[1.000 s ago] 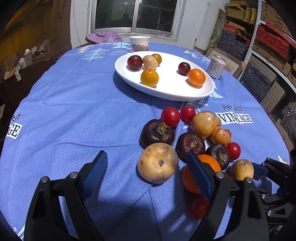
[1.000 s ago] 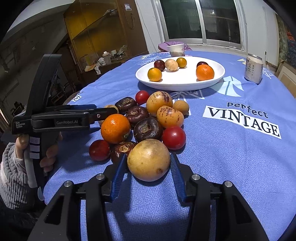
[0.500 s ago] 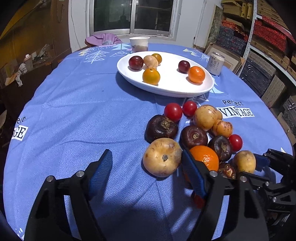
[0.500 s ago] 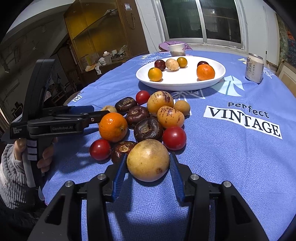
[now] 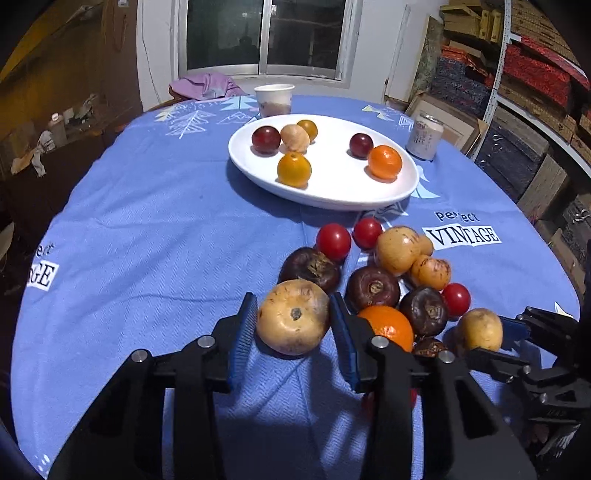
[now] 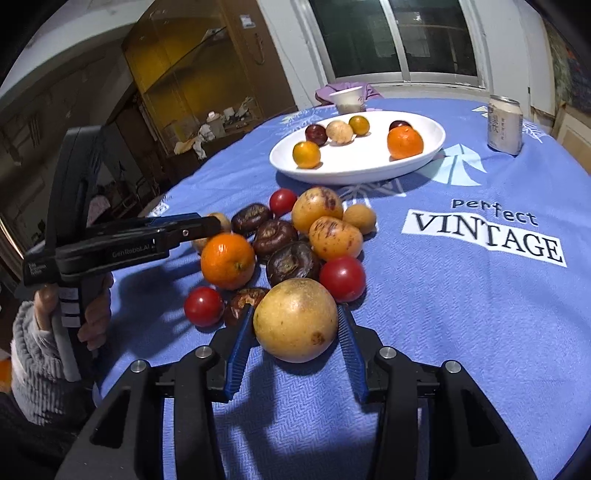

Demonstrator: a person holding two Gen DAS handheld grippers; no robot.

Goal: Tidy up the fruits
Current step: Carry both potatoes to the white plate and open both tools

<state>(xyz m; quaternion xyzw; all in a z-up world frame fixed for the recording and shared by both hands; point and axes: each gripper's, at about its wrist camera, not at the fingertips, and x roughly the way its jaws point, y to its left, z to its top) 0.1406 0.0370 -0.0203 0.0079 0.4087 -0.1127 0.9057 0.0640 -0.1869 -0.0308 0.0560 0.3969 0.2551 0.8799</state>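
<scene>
Round worktop under blue printed cloth; dark window beyond white plate. Nearer than plate, heaped fruit. Left gripper, just narrowed, clamping tan fruit; right gripper clamping yellow fruit.

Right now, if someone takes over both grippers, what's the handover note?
Left gripper: jaws have just been closing, pads now on the big tan fruit, which sits on the cloth.
Right gripper: shut on the yellow fruit, also not lifted.
Done: six fruits on the plate.
Left: carry both gripped fruits to the plate, then clear the pile in front of it.
</scene>
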